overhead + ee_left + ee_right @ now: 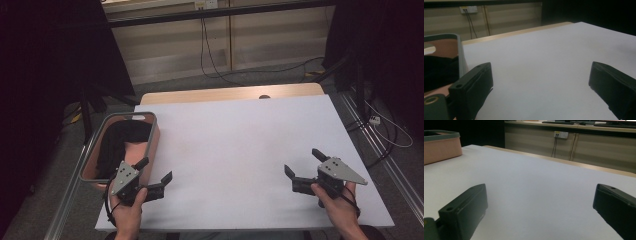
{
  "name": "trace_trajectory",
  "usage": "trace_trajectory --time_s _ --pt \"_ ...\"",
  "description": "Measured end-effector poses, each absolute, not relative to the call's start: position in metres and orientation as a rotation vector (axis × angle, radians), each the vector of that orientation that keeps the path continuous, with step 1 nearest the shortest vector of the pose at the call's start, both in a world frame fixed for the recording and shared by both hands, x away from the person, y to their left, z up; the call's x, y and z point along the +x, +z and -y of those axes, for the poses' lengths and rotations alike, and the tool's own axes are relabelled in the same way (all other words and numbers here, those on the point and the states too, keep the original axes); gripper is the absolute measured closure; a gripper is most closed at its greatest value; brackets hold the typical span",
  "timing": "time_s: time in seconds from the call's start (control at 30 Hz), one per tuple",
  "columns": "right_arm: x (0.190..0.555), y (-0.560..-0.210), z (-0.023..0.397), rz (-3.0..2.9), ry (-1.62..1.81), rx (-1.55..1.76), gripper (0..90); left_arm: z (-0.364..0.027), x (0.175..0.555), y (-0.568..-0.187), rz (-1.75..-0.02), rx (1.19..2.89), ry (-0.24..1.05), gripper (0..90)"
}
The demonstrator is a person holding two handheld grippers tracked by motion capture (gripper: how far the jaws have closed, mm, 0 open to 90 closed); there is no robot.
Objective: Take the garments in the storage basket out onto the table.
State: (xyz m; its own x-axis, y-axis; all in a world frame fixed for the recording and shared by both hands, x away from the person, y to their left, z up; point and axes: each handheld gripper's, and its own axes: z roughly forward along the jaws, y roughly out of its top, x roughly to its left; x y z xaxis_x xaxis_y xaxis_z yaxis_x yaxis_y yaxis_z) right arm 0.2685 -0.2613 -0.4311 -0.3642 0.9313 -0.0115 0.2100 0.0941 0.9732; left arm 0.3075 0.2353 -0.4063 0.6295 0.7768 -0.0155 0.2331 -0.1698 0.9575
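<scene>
At desk's left edge, left claw [156, 171] is hovering released, empty, just beside pink basket [152, 145] w/ dark cloth [120, 142] lying inside. Right claw [304, 162], also released, is waiting well apart. Prob. start step; next: reaching in for cloth. High view is showing basket's inside; right gripper view just its outer wall.

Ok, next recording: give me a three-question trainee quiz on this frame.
1. True or false: the left hand-held gripper is shut on the dark cloth.
2. Where does the dark cloth lie? A) on the white tabletop B) inside the pink basket C) between the jaws of the right hand-held gripper
3. Fill in: the basket stands at the table's ___ edge, as the high view shows it.

Key: 1 false, both hand-held grippers are open and hold nothing; 2 B; 3 left.
</scene>
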Motion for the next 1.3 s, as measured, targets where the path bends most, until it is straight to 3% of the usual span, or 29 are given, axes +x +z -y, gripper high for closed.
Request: trace_trajectory --time_s 0.43,0.73,1.3 --pt "0.269 -0.432 0.264 -1.683 1.328 1.142 0.0 -0.235 0.309 -0.395 -0.889 1.77 0.613 6.4" --pt "0.27 -0.432 0.263 -1.696 1.33 1.135 0.0 -0.246 0.313 -0.386 -0.907 1.749 0.531 5.8" --pt "0.269 -0.432 0.262 -1.703 1.337 1.138 0.0 -0.262 0.333 -0.366 -0.937 1.784 0.582 6.4"
